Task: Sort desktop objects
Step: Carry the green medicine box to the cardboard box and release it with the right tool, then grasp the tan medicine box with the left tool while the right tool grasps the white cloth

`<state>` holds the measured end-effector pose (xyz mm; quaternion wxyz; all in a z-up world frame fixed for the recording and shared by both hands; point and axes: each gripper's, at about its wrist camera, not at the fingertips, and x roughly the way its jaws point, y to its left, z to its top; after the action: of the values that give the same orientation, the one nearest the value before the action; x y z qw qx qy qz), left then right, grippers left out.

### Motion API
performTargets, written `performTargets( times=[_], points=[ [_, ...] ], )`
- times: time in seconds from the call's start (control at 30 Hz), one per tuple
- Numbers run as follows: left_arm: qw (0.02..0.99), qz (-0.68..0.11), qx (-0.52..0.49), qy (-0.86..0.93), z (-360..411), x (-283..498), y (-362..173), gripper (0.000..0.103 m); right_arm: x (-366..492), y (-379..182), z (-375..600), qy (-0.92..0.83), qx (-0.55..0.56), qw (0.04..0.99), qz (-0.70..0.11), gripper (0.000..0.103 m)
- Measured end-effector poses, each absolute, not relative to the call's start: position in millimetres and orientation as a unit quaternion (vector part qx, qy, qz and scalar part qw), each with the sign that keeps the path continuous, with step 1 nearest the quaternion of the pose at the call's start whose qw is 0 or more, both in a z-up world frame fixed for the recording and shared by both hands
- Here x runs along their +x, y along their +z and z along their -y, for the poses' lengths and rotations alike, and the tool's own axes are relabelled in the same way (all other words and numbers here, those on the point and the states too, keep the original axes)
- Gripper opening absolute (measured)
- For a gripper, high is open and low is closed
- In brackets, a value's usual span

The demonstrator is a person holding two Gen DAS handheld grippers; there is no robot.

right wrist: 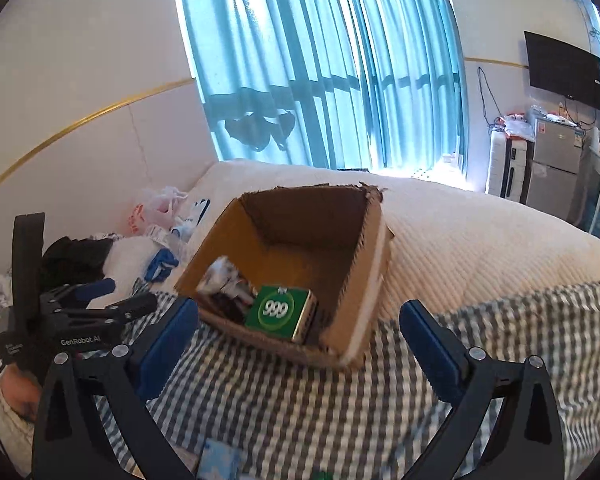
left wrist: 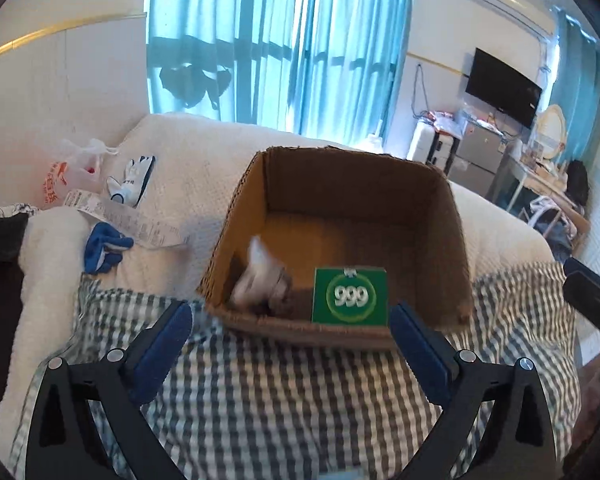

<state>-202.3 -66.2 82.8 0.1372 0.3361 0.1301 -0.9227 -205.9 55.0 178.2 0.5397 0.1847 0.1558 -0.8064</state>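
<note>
An open brown cardboard box [left wrist: 440,240] stands on a bed, also in the right wrist view [right wrist: 364,280]. Inside lie a green "999" box [left wrist: 350,296] [right wrist: 280,312] and a blurred white object [left wrist: 260,276] [right wrist: 220,276]. My left gripper [left wrist: 290,328] is open and empty, just short of the box's near wall. My right gripper [right wrist: 300,320] is open and empty, in front of the box's near corner. The left gripper also shows at the left of the right wrist view [right wrist: 96,300].
A grey checked cloth [left wrist: 280,400] covers the bed's near part, a white blanket [right wrist: 480,232] the far part. Left of the box lie a blue-white glove [left wrist: 104,246], a receipt [left wrist: 140,224], a plastic bag [left wrist: 72,176] and dark clothes [right wrist: 76,260].
</note>
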Motion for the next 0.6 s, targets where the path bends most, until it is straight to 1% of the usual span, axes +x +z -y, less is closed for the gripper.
performTargets(
  times=[0.13,0.3,0.47,0.6],
  points=[
    [0.155,-0.112,0.357,-0.914,55,-178,87,0.103,-186,184,-79,-0.799,0.183,0.547,-0.170,0.101],
    [0.159,-0.097,0.389,-0.902,38,-143,75,0.103,-158,179,-98,-0.787,0.170,0.557,-0.206,0.102],
    [0.168,-0.080,0.435,-0.881,17,-113,44,0.103,-138,144,-114,-0.768,0.192,0.554,-0.257,0.102],
    [0.177,-0.043,0.477,-0.860,-5,-91,5,0.103,-134,110,-122,-0.749,0.229,0.553,-0.285,0.102]
  ],
)
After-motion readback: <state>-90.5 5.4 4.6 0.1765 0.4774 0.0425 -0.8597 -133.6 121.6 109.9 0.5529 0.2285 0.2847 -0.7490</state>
